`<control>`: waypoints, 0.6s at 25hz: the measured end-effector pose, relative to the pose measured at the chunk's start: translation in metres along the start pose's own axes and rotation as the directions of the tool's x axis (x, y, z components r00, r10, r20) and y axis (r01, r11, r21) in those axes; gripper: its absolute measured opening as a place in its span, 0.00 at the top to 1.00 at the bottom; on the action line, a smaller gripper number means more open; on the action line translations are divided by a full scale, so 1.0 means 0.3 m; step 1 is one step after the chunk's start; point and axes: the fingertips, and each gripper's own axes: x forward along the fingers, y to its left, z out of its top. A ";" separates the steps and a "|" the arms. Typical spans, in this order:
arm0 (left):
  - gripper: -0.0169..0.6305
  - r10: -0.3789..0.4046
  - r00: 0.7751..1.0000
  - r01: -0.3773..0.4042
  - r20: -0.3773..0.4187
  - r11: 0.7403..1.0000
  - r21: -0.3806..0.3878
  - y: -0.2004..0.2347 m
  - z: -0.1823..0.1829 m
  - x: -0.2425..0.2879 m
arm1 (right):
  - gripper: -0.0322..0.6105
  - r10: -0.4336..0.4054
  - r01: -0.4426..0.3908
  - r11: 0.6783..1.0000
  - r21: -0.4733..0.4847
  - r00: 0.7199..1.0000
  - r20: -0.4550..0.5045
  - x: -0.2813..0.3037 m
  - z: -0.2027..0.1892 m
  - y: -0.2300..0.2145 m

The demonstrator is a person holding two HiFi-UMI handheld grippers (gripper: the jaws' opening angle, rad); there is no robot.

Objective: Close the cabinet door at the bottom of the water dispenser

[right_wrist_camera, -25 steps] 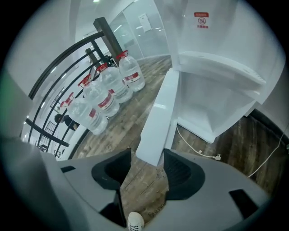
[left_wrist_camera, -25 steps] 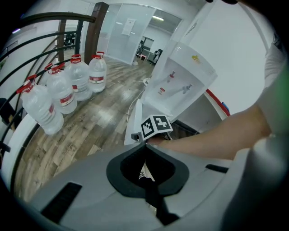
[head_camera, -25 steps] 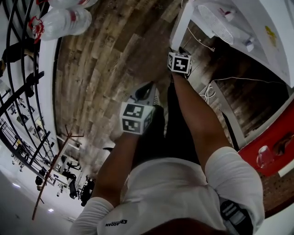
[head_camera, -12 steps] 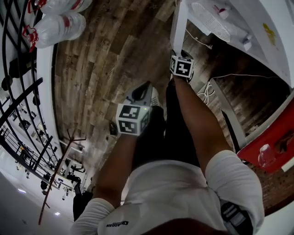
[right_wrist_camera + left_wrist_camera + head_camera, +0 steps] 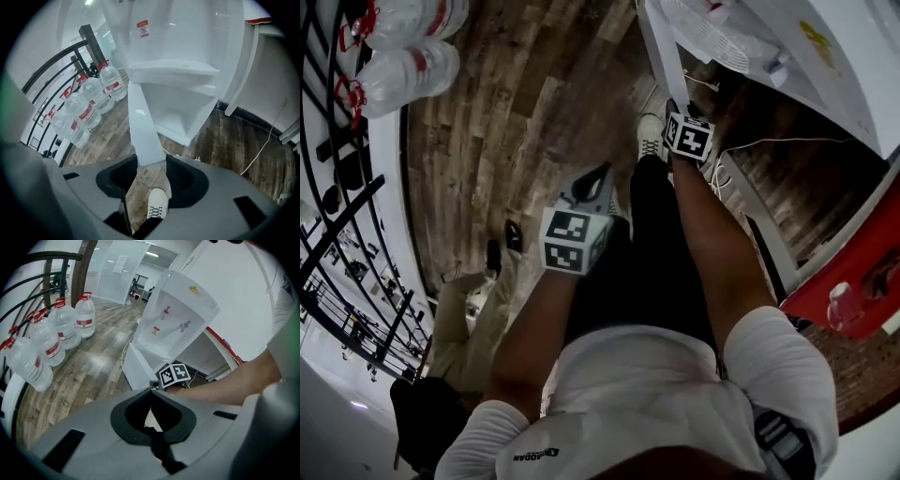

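The white water dispenser stands at the top right of the head view, and its bottom cabinet door is swung open, edge-on to me. In the right gripper view the door runs as a narrow white slab into my right gripper, whose jaws are shut on its edge. The open cabinet lies just right of the door. My right gripper sits at the door's near end. My left gripper hangs over the wooden floor away from the dispenser, jaws shut and holding nothing.
Several large water jugs stand by a black railing at the left. A cable lies on the floor beside the dispenser. A red-edged table is at the right. Another person stands at the lower left.
My right gripper has shifted slightly right and nearer along with the door's edge. Another person has walked into view at the lower left. The left gripper has barely moved.
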 end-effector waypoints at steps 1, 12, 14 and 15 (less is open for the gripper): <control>0.98 -0.007 1.000 0.007 -0.004 1.000 0.011 -0.011 0.005 0.008 | 0.64 -0.006 0.006 1.000 0.009 1.000 0.005 0.000 0.007 -0.020; 0.98 -0.057 0.997 0.061 -0.057 0.995 0.074 -0.106 0.025 0.088 | 0.64 -0.062 0.057 0.993 0.103 0.997 0.045 0.015 0.100 -0.249; 0.98 -0.059 0.996 0.064 -0.065 0.995 0.078 -0.115 0.026 0.100 | 0.64 -0.070 0.063 0.991 0.120 0.996 0.055 0.015 0.129 -0.289; 0.98 -0.060 0.996 0.066 -0.068 0.995 0.080 -0.119 0.028 0.105 | 0.64 -0.075 0.067 0.990 0.126 0.995 0.062 0.013 0.145 -0.307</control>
